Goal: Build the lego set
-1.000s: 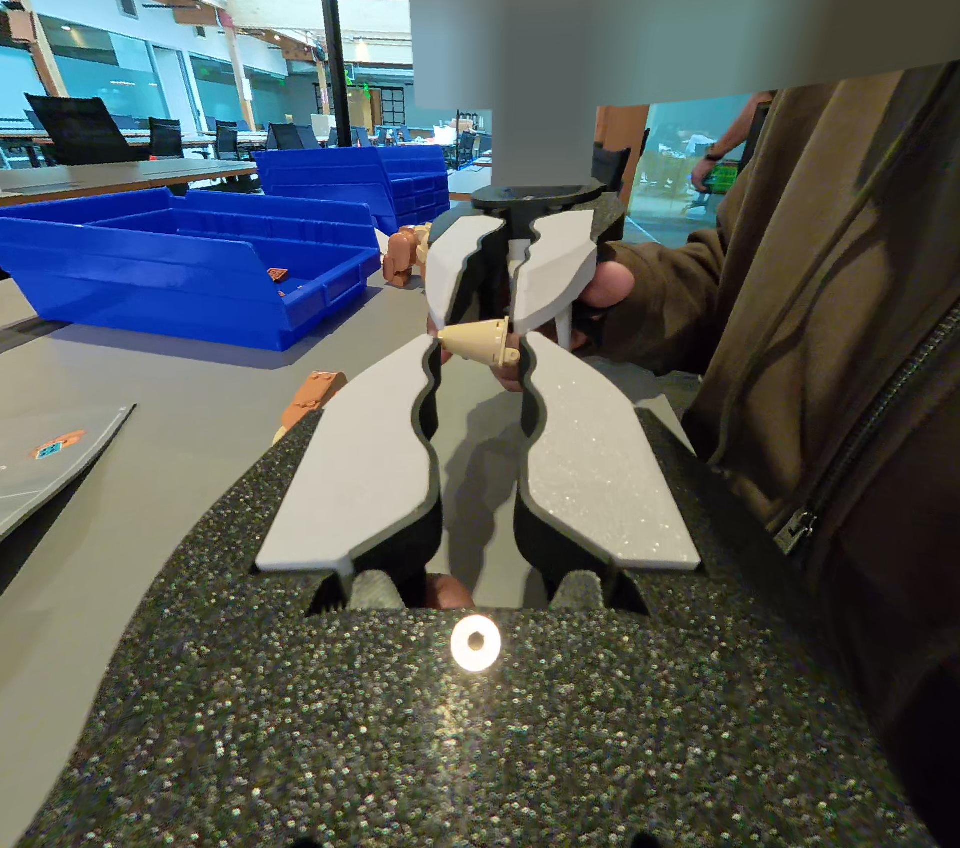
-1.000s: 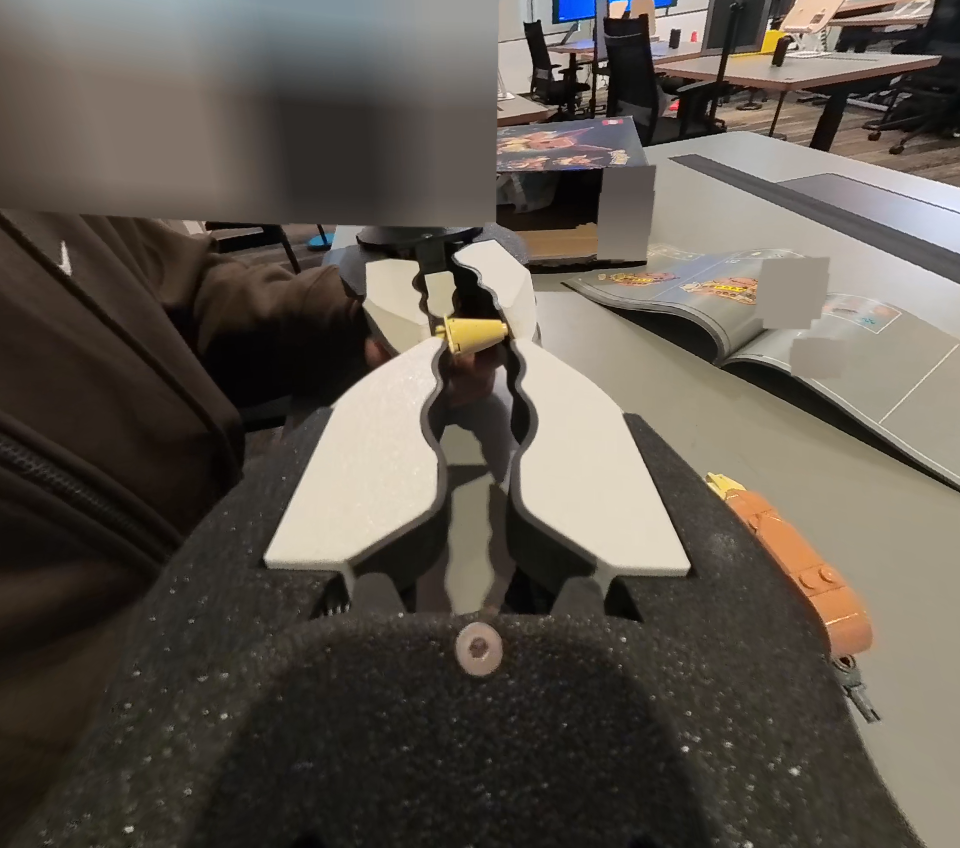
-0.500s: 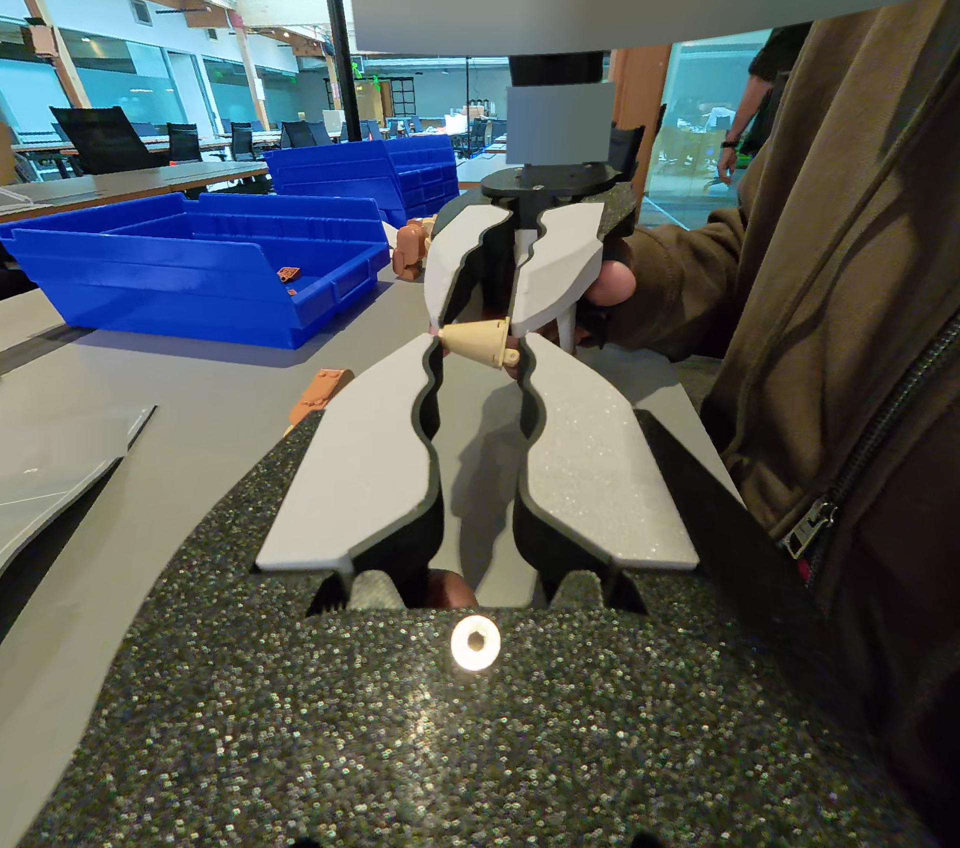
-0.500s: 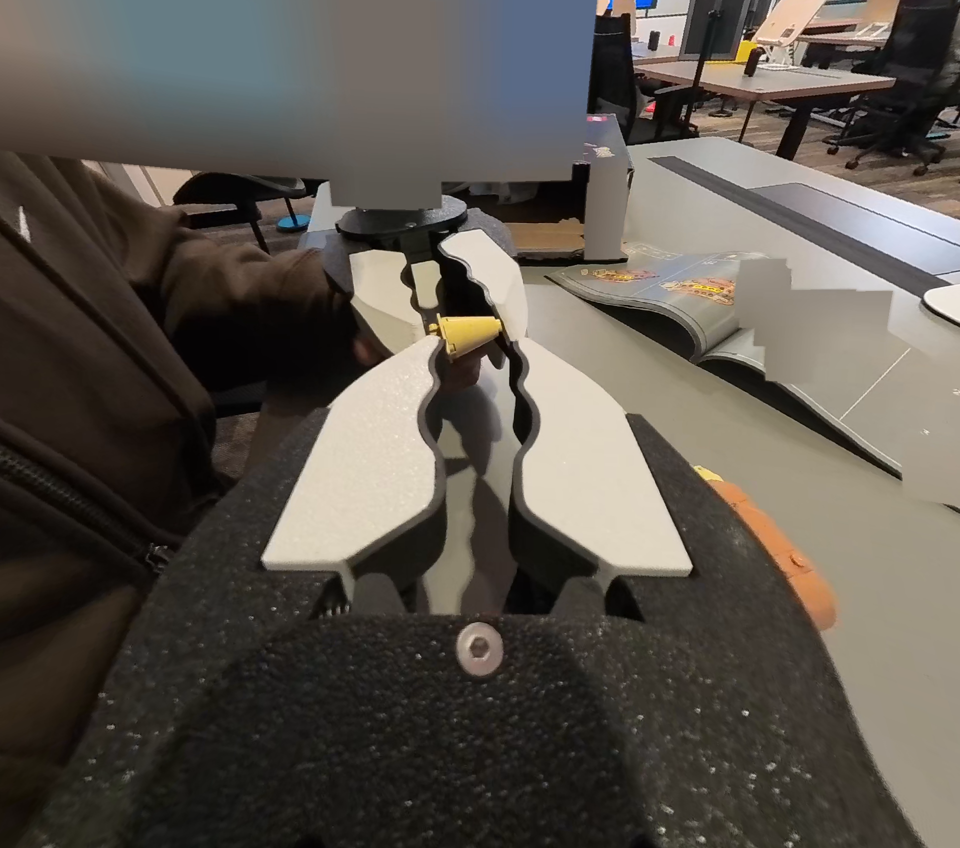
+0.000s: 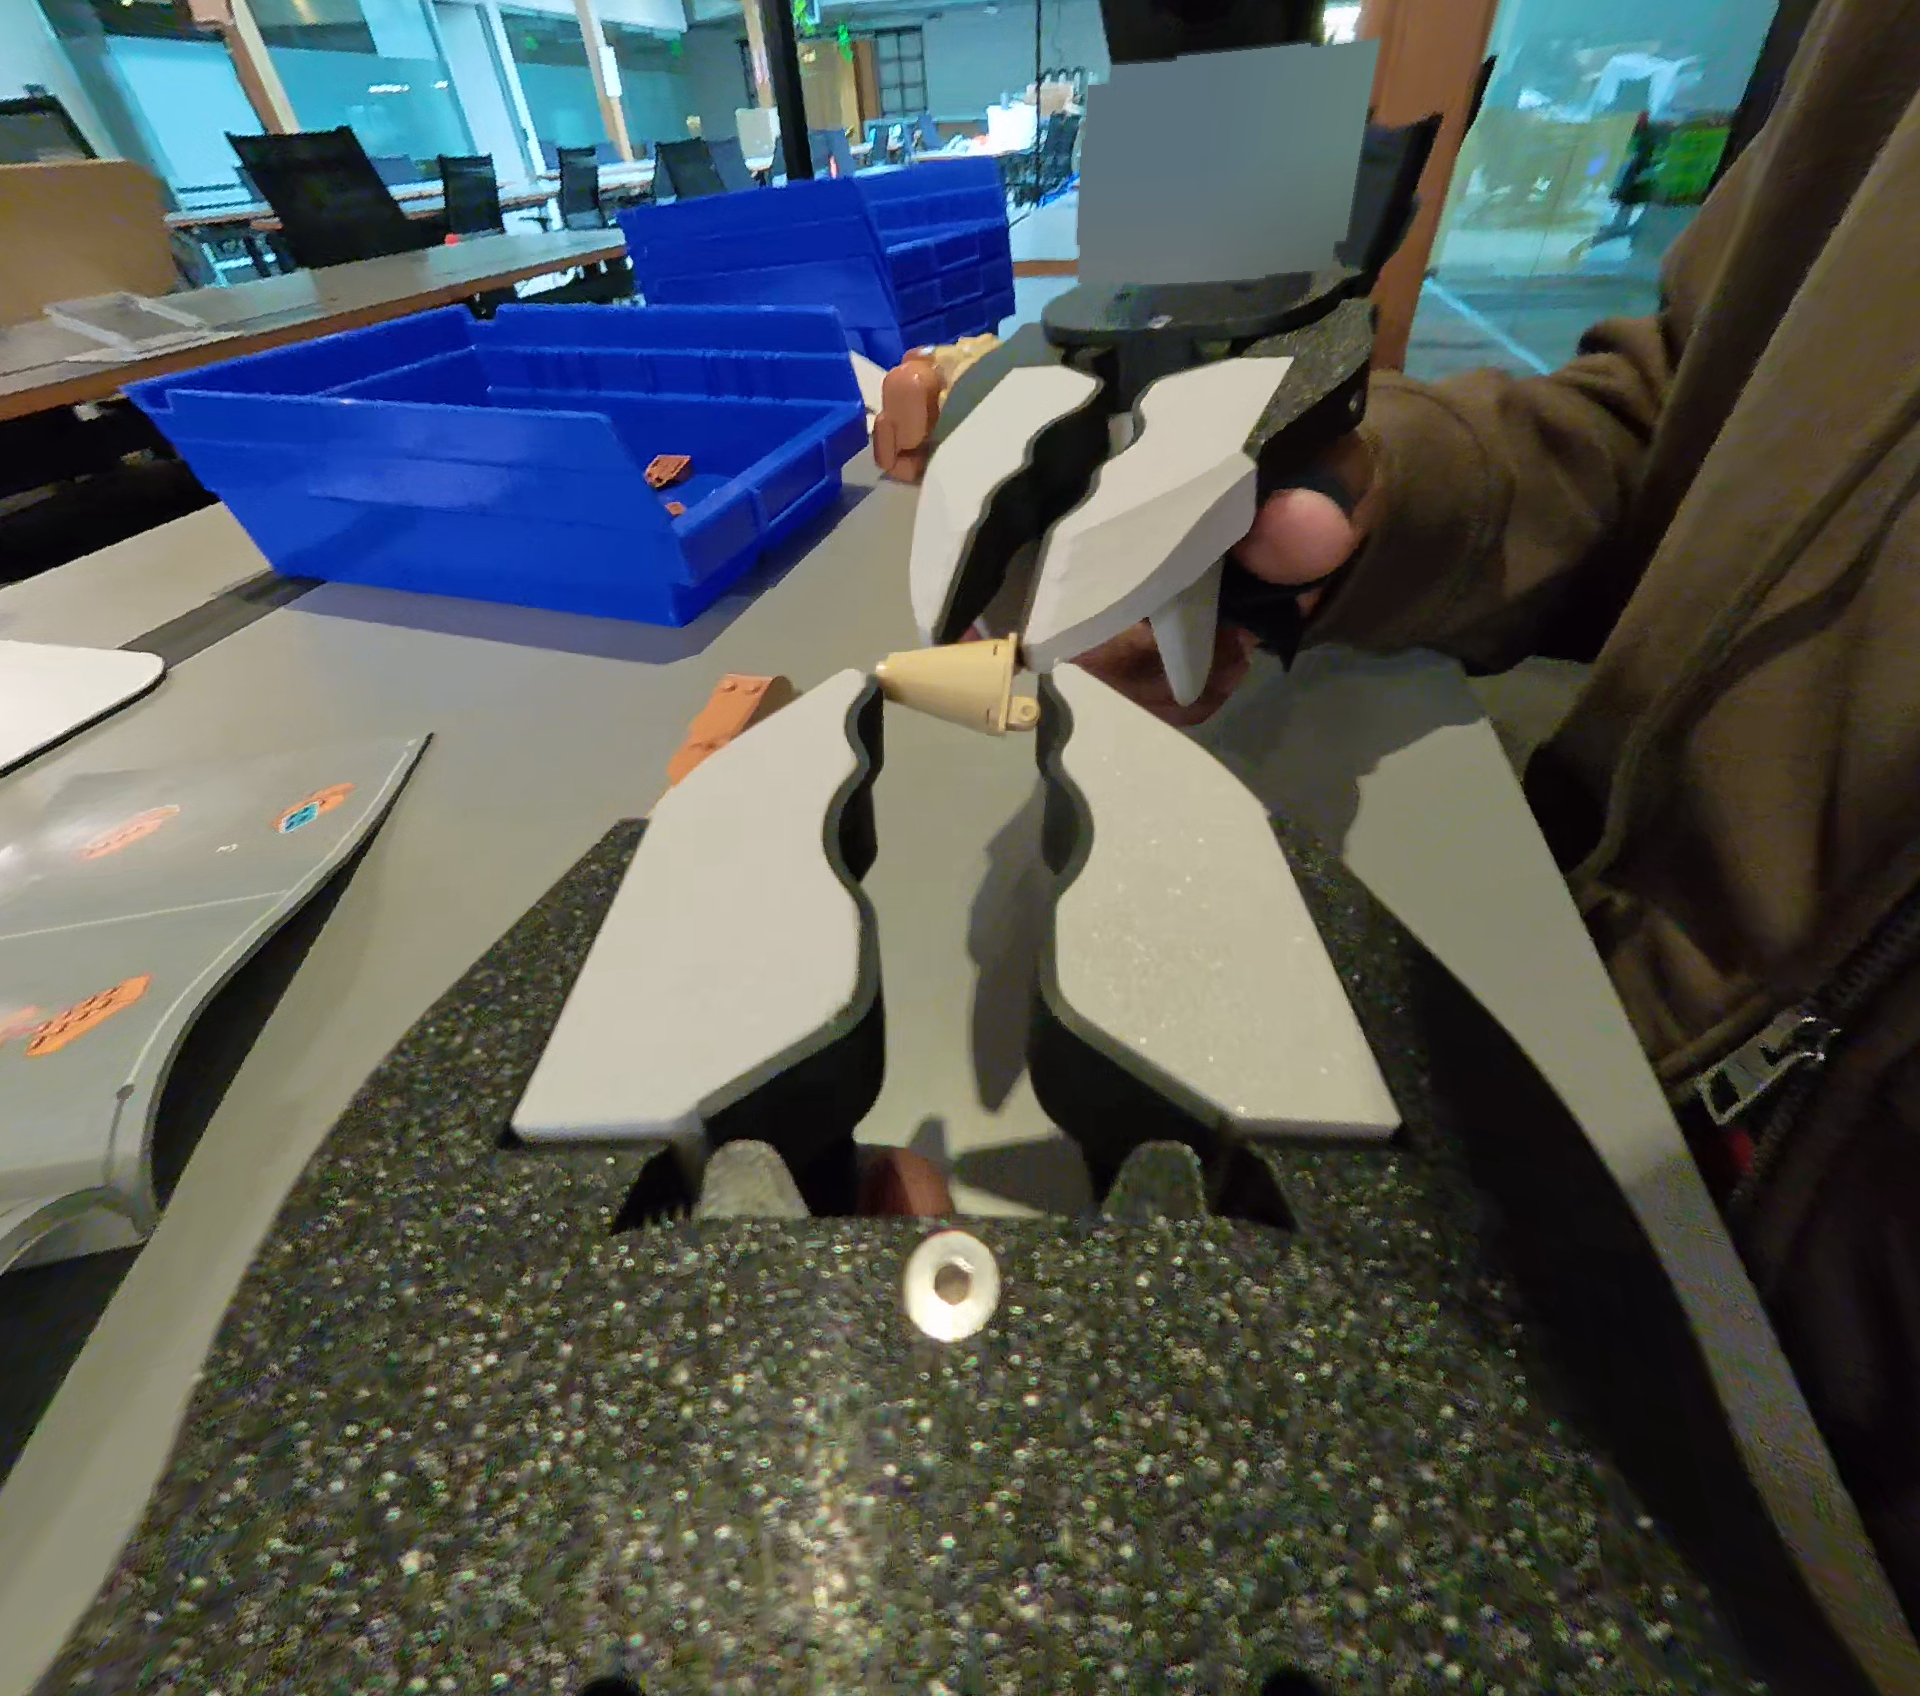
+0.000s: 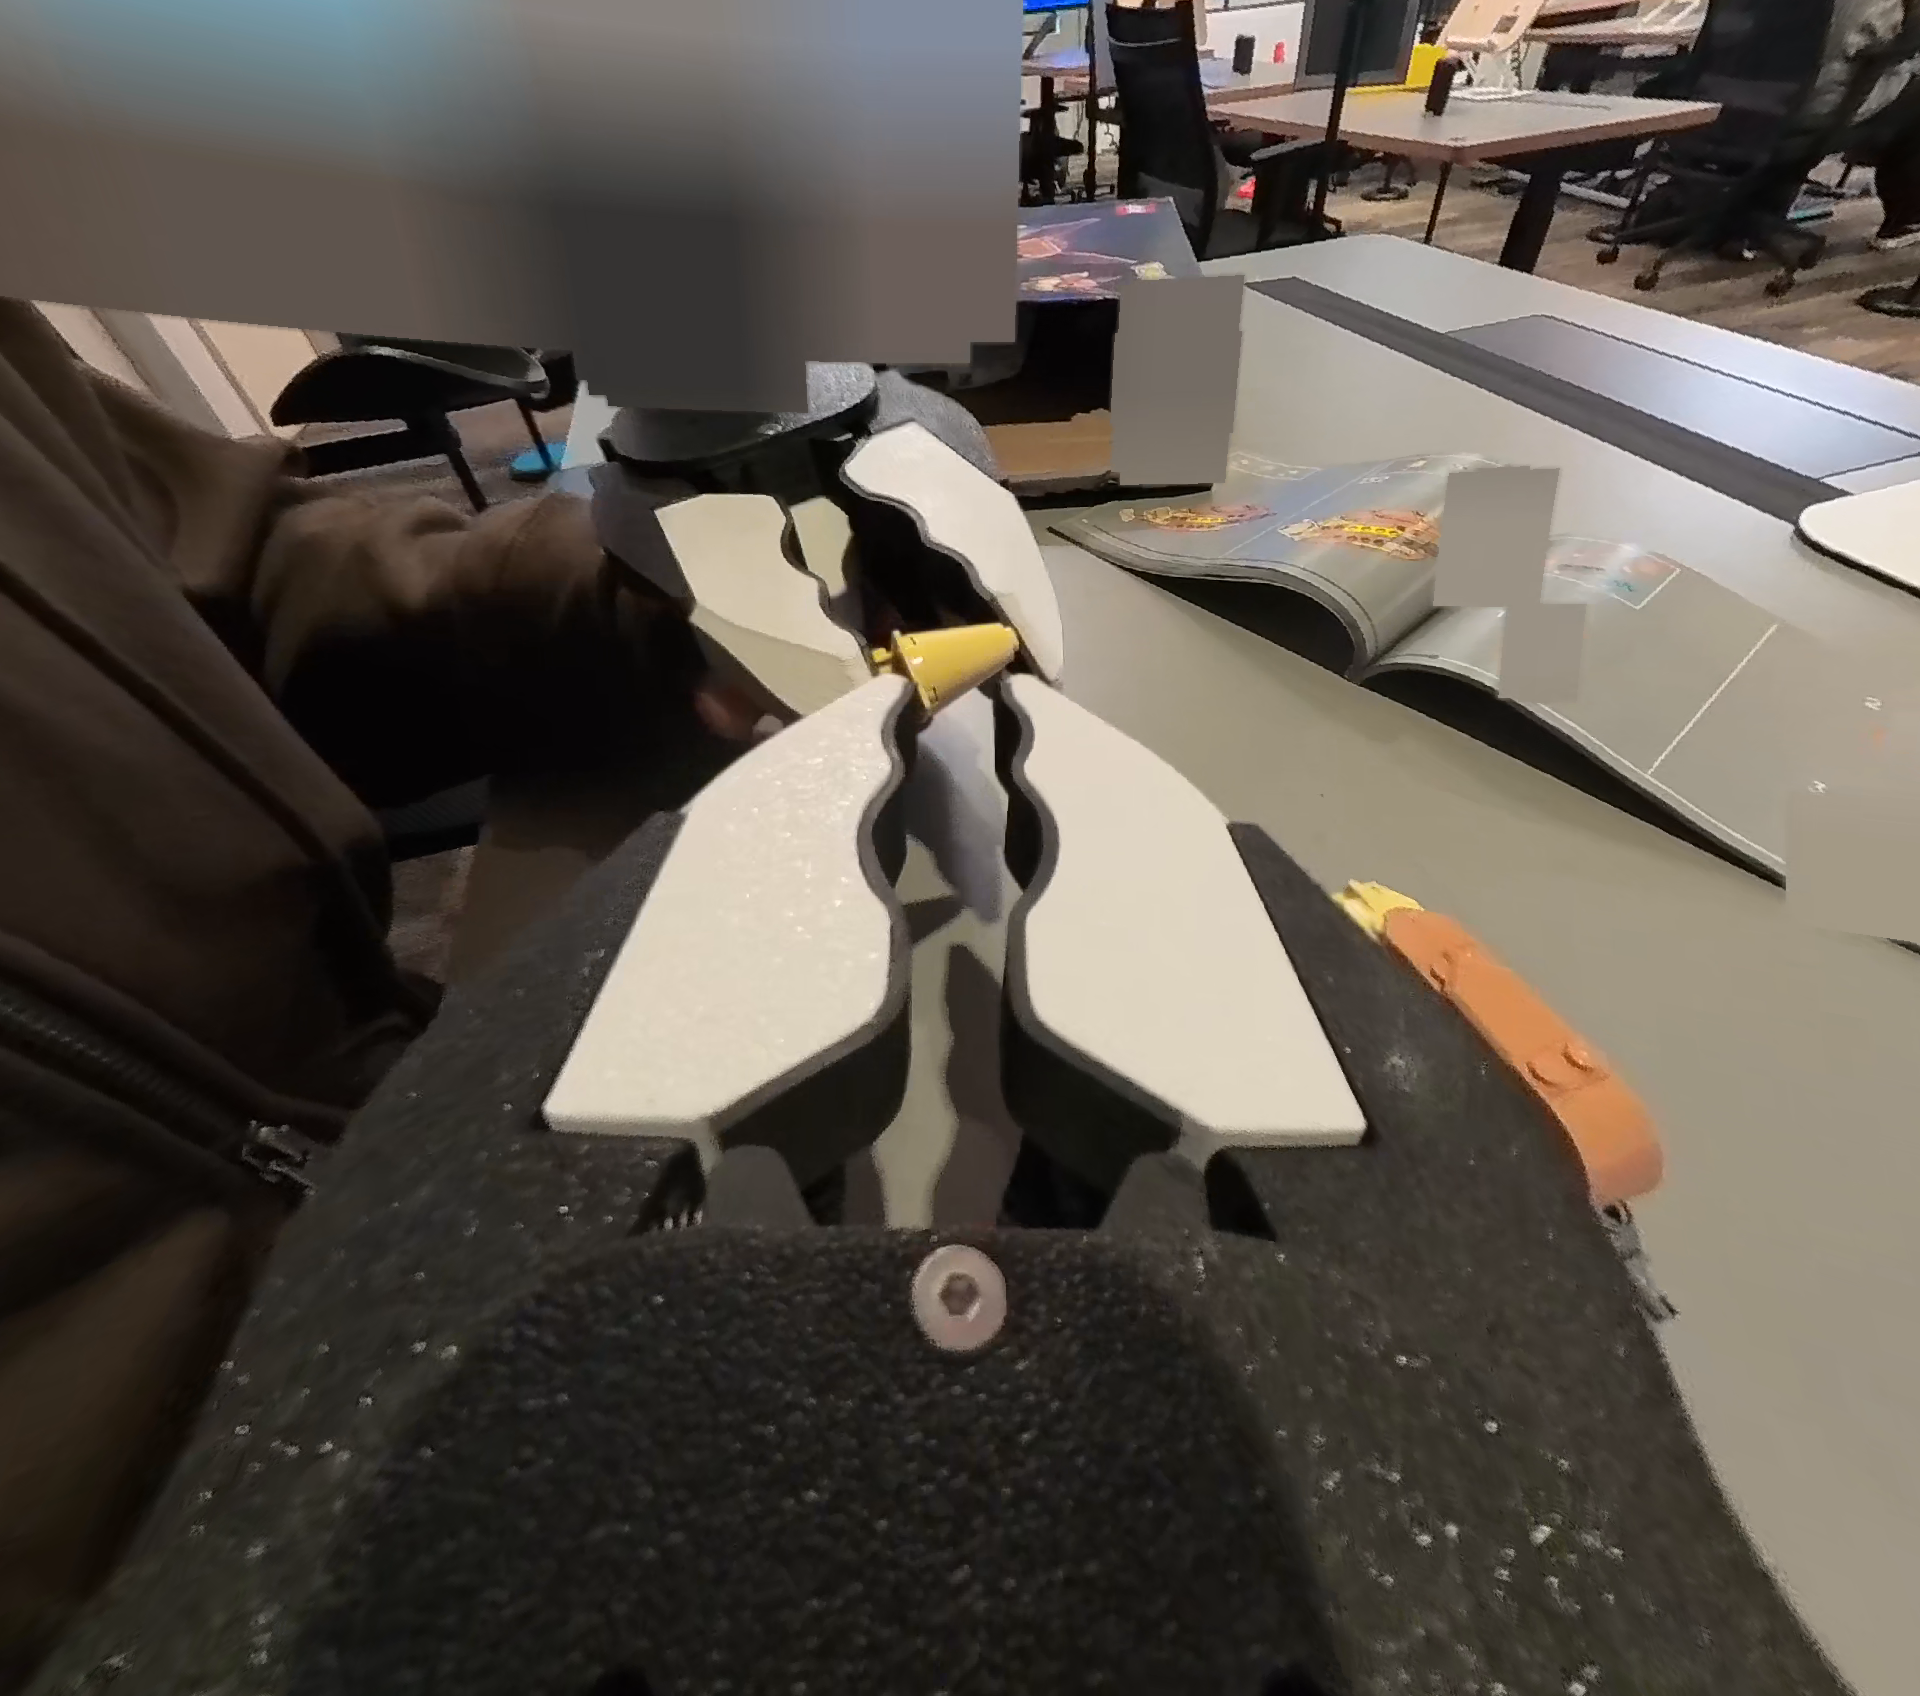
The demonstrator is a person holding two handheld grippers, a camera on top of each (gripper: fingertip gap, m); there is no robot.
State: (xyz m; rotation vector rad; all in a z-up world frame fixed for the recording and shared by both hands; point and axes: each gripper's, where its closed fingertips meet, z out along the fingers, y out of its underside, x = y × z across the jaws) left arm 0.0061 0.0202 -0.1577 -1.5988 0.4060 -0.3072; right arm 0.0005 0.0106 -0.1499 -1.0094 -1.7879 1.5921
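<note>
A small tan cone piece (image 5: 951,690) lies crosswise between the tips of my left gripper (image 5: 956,696), which is shut on it end to end. My right gripper (image 5: 982,647) faces it from the far side, tilted, with its tips against the top of the cone and its jaws a little apart. In the right wrist view the cone (image 6: 945,659) looks yellow and sits just past my right gripper (image 6: 951,690), between the fingers of the left gripper (image 6: 951,664). Both are held above the grey table (image 5: 540,711).
An orange-brown curved Lego piece (image 5: 727,721) lies on the table and also shows in the right wrist view (image 6: 1517,1033). Blue bins (image 5: 499,462) stand at back left, with a brown Lego figure (image 5: 909,420) beside them. An open instruction booklet (image 6: 1455,607) and the set's box (image 6: 1091,254) lie to the right. A brown jacket sleeve (image 5: 1507,503) is close. Less than 4 cm separates the two grippers' tips.
Both grippers have turned together, with the cone still between the left tips. The right gripper now stands more tilted over the cone. The booklet has come into the left wrist view.
</note>
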